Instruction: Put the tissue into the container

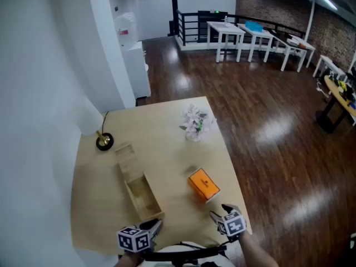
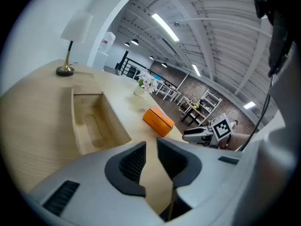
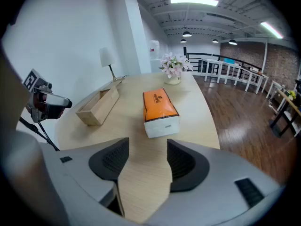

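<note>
An orange tissue pack (image 1: 203, 185) lies on the wooden table, just beyond my right gripper (image 1: 225, 209). In the right gripper view the tissue pack (image 3: 160, 109) sits straight ahead of the right gripper (image 3: 148, 157), whose jaws stand open and apart from it. An open, empty wooden container (image 1: 143, 194) lies to the pack's left, in front of my left gripper (image 1: 156, 223). The left gripper view has the container (image 2: 94, 124) at left and the tissue pack (image 2: 158, 121) at centre. The left gripper (image 2: 151, 149) holds nothing, with only a narrow gap between its jaws.
The container's lid (image 1: 125, 153) lies flat at its far end. A lamp base (image 1: 104, 141) stands at the table's far left and a vase of flowers (image 1: 197, 122) at the far right. The table edge (image 1: 236, 177) drops to dark wood floor on the right.
</note>
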Motion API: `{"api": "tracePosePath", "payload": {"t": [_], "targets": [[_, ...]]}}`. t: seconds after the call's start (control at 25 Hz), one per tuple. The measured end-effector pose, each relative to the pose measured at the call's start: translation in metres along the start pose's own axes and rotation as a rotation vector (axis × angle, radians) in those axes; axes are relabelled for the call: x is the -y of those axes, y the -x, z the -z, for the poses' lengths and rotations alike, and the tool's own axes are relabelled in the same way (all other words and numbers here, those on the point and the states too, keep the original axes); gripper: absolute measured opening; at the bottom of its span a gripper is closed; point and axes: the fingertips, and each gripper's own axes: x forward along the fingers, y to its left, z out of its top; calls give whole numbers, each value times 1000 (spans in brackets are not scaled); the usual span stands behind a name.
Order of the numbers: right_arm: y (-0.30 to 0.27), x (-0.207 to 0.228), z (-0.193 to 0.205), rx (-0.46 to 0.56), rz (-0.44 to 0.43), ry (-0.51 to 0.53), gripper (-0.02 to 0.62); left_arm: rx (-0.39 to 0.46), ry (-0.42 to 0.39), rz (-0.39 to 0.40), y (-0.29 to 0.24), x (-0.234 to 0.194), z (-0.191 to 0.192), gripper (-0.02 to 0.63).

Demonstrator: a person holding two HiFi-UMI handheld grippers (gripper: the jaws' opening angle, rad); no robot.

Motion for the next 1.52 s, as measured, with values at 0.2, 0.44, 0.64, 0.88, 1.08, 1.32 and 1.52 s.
{"api": "tracePosePath", "payload": {"t": [0.2,0.44,0.64,0.88,1.08,1.32,1.52], "targets": [[7,13,-12,48,4,35,329,19,-67,25,-9,23,-7,198],[1,23,-51,123,-4,47,374,79,-111,28,-21,35,-36,251],[-8,22,-75,130,-26,70,379,103,-116,32,-31,46,-53,262],[-31,18,-85,100,-45,98,407,110,-109,26,-47,51,-65,262],[-55,20,-85,51,-66,112,427,90,-89,20,-59,52,-66,262],[-76,25,-79,-1,-73,122,436,61,-70,7,-67,52,-60,262],[-92,28,-69,-30,-71,128,440,44,-61,9,-74,54,-56,262]]}}
